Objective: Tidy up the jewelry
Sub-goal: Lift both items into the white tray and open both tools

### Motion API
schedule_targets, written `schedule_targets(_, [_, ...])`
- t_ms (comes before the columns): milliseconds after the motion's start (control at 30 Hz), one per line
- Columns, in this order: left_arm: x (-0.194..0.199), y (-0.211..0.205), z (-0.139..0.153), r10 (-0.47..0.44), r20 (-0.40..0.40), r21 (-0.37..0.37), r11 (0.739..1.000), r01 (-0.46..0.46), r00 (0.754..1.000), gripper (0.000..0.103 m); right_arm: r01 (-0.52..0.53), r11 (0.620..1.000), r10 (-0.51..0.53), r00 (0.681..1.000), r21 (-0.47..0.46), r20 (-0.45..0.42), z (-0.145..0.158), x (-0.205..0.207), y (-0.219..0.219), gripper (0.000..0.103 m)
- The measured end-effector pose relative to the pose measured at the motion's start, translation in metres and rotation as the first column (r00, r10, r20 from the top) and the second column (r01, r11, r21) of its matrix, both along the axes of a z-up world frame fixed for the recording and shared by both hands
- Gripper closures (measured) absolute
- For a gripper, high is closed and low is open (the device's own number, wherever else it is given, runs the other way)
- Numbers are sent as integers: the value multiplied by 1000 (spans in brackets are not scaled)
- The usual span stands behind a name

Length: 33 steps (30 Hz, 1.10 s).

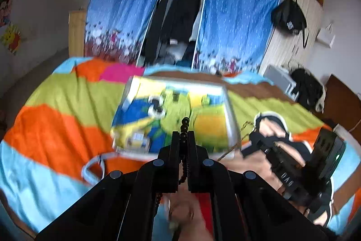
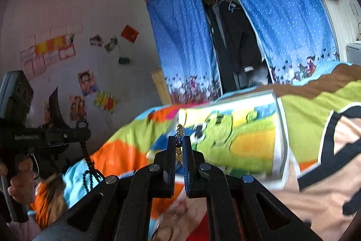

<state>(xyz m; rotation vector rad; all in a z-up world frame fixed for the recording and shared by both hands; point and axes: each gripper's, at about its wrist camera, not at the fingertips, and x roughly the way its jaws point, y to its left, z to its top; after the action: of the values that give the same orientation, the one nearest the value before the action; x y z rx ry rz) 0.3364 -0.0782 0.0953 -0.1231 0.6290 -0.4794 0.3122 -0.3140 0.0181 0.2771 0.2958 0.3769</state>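
Left wrist view: my left tongs point(image 1: 185, 134) are pinching a black bead string point(image 1: 184, 125), dangling above the bedspread point(image 1: 56, 123). My right tongs point(image 2: 179, 141) are pinching a gold chain point(image 2: 180, 128) before the cartoon box point(image 2: 237, 137).

Two grippers, one black bead string point(image 1: 184, 128), one gold chain point(image 2: 179, 143), and seemingly one cartoon box point(image 1: 176, 114).

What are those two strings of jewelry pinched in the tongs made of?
The bead strand in the left tongs looks like glossy dark round beads, perhaps wood, stone or plastic. The chain in the right tongs looks like gold-coloured metal, with fine shiny links.
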Motion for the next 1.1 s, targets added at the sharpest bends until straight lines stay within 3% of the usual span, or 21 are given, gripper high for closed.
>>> schedule_targets(233, [76,-29,-7,16,17,-41,999,-15,1000,100,90,996,-90,996,-2,-8,-8,55,-26,97])
schedule_targets(433, [131,-62,-71,21,-86,0,1000,-21,996,100,156,988,-157,977,-18,-143,-49,81,-55,97])
schedule_targets(667, [144,-77,-139,6,-217,85,996,13,976,100,155,983,-175,948,-94,-265,-84,95,-58,97])
schedule_targets(933, [149,-79,-167,47,-321,151,989,2,946,98,153,974,-200,928,-169,-313,-97,101,-53,95])
schedule_targets(1000, [148,-79,-168,46,-344,144,990,4,938,84,157,972,-205,929,-173,-309,-95,98,-54,90])
schedule_targets(1033, [145,-78,-165,53,-340,144,990,-4,939,76,165,972,-211,928,-169,-306,-94,96,-56,81])
schedule_targets(1067, [142,-77,-162,63,-334,141,990,-16,941,56,168,972,-211,930,-162,-302,-92,94,-58,73])
schedule_targets(1100, [136,-73,-158,79,-319,127,991,-40,944,45,171,973,-211,932,-155,-295,-90,92,-59,70])
